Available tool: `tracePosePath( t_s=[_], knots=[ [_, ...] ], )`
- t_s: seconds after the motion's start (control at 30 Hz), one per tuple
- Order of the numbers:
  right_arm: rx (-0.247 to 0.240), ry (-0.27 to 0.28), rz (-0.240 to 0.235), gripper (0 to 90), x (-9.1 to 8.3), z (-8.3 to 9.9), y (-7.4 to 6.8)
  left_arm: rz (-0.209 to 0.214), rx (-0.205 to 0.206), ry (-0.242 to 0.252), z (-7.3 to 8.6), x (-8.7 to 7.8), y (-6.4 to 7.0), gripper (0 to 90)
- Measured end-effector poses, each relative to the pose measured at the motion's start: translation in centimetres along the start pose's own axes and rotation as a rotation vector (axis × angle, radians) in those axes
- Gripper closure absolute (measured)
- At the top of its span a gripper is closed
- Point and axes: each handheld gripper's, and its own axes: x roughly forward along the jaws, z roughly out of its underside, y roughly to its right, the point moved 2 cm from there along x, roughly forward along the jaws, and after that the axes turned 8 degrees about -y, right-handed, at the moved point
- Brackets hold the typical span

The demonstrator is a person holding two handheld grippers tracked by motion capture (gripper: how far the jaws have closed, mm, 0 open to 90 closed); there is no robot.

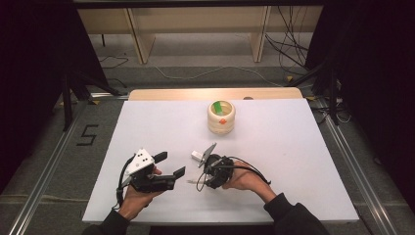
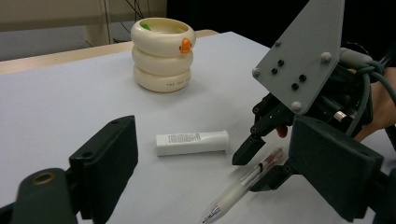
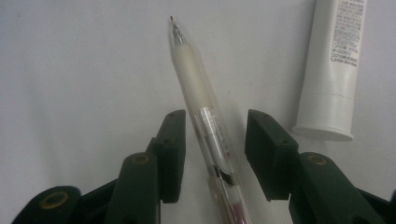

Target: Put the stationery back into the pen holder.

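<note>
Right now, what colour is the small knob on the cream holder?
Orange. The knob on the holder shows best in the left gripper view.

Pen (image 3: 205,116): clear shiny plastic, milky rubbery grip. Tube (image 3: 334,65): smooth white plastic. Table (image 1: 147,122): matt white.

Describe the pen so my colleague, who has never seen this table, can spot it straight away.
On the white table, look at the near edge, well in front of the cream ringed pot. There the right hand-held gripper straddles the pen, jaws open either side. Unlike the stubby opaque white tube beside it, it is slim and clear, with a frosted grip and metal tip.
</note>
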Motion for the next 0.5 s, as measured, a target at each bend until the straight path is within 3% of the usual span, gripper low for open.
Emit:
tracePosePath(
  t_s=[0.1, 0.5],
  knots=[
    [0.009, -0.029, 0.004, 62.6, 0.30, -0.03, -0.04, 0.000, 0.000, -0.002, 0.02, 0.03, 0.04, 15.2],
    [-0.005, -0.043, -0.017, 71.8, 0.30, -0.22, -0.20, 0.001, 0.001, -0.004, 0.01, 0.04, 0.01, 15.2]
  ],
)
